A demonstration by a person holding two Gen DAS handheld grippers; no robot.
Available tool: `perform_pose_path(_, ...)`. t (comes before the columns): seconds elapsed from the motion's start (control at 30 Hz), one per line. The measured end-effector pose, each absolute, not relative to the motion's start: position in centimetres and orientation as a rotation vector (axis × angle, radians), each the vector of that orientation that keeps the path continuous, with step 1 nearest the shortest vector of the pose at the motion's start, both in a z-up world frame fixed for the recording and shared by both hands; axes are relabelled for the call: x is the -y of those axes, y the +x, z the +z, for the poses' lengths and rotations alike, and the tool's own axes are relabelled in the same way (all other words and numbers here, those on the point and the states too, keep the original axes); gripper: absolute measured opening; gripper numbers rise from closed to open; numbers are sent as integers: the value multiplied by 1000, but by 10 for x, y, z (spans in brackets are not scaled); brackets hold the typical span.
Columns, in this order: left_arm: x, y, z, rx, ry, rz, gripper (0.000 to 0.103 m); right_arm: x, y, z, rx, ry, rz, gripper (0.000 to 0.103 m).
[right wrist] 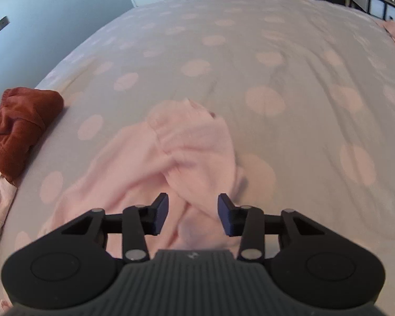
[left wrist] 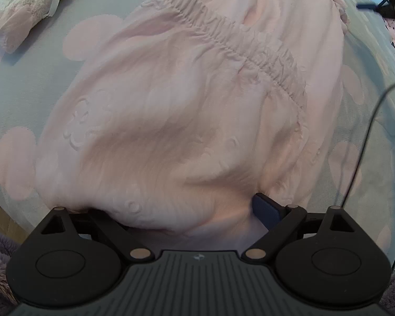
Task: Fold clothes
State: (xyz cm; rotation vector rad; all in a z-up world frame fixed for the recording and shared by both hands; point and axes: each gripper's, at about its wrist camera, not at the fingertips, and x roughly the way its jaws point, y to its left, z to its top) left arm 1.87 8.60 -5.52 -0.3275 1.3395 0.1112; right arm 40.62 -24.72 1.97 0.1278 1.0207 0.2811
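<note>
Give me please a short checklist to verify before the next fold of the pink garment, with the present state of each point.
1. Left gripper holds the pink garment: cannot tell; cloth covers the jaws.
2. Right gripper ready to grasp: ok; jaws open, pink cloth lies between them.
3. Elastic waistband flat: not ok; it runs slanted and gathered.
4. Garment smooth: not ok; it is bunched and twisted near the right gripper.
5. Free bedspread beyond the garment: ok.
6. Rust-coloured garment apart from the pink one: ok; it lies at the bed's edge.

Garment (right wrist: 187,155) lies mid-bed (right wrist: 289,52) (another bundle (right wrist: 18,129) at its left edge).
</note>
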Motion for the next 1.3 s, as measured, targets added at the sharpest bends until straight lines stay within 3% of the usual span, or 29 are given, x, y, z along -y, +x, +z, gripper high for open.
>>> perform_pose_path(0.3,-86,15,-51,-1334,-320,127,92,282,419,-52,-1062,554,159,48)
perform_pose_path(0.33,-87,16,-50,-1336,-320,128,92,279,422,-54,-1056,555,152,42)
perform_pose_path(0.37,-87,16,-50,-1337,-320,128,92,275,425,-53,-1053,511,147,17)
perform_pose_path(0.4,-87,16,-50,-1337,-321,127,92,273,428,-48,-1047,467,140,5)
perform_pose_path(0.7,-91,17,-47,-1344,-324,121,97,289,460,9,-956,160,62,4)
perform_pose_path(0.87,-93,17,-44,-1348,-331,117,98,315,472,-4,-1000,110,-34,2)
perform_pose_path(0.93,-94,17,-42,-1346,-332,116,98,319,472,-14,-1008,81,-41,3)
perform_pose_path(1.13,-95,16,-37,-1342,-333,114,99,332,462,6,-877,67,-94,19)
perform_pose_path(1.23,-94,16,-34,-1341,-329,118,99,328,454,21,-865,144,53,45)
perform_pose_path(1.3,-92,16,-31,-1339,-325,121,99,318,449,20,-883,174,126,52)
